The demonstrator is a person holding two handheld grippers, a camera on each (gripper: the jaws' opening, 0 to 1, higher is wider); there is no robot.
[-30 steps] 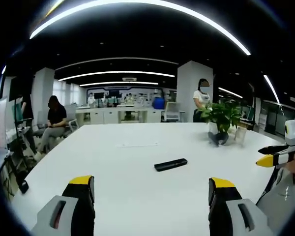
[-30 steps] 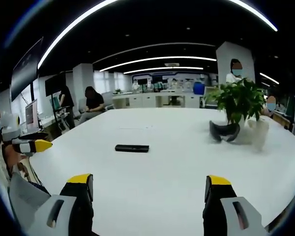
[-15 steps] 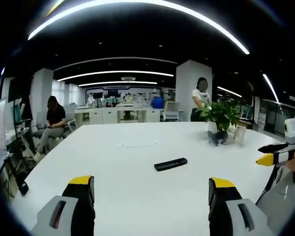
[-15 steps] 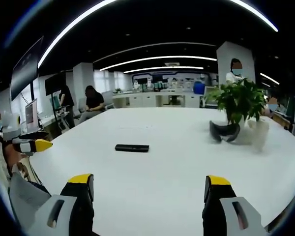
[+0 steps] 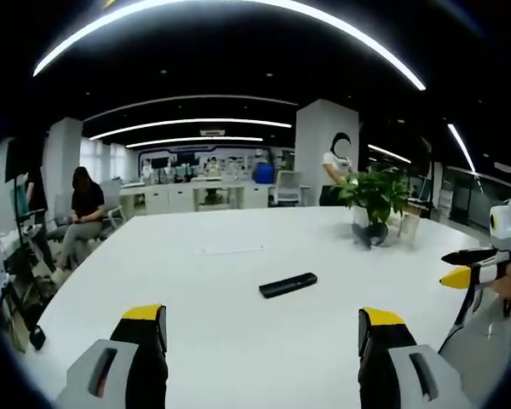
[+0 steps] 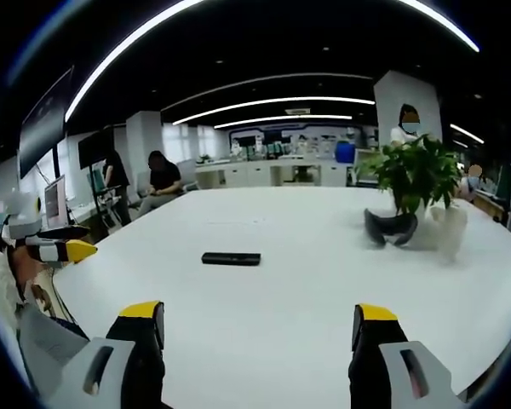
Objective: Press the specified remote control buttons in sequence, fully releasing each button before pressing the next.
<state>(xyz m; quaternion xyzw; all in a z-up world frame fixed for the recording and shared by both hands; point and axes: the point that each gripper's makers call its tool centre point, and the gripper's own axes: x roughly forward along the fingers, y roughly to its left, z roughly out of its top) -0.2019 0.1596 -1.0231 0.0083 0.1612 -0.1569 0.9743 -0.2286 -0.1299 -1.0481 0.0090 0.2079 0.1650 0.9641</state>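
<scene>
Presently, step: approach; no button pressed yet.
Remote [image 5: 287,285]: flat, frame centre, on counter [image 5: 213,332].
Left gripper [image 5: 260,328], right gripper [image 6: 257,328]: jaws wide, empty.
Next: descent onto remote required.

Both looking low across the white table [image 5: 238,341] from its near edge, level, toward the far office. Left gripper view set left, with the remote [image 5: 287,285] ahead and slightly right; right gripper view set right, remote [image 6: 231,258] ahead-left. Shared: table, remote, potted plant [image 5: 375,192], each other's gripper at the edge.
</scene>
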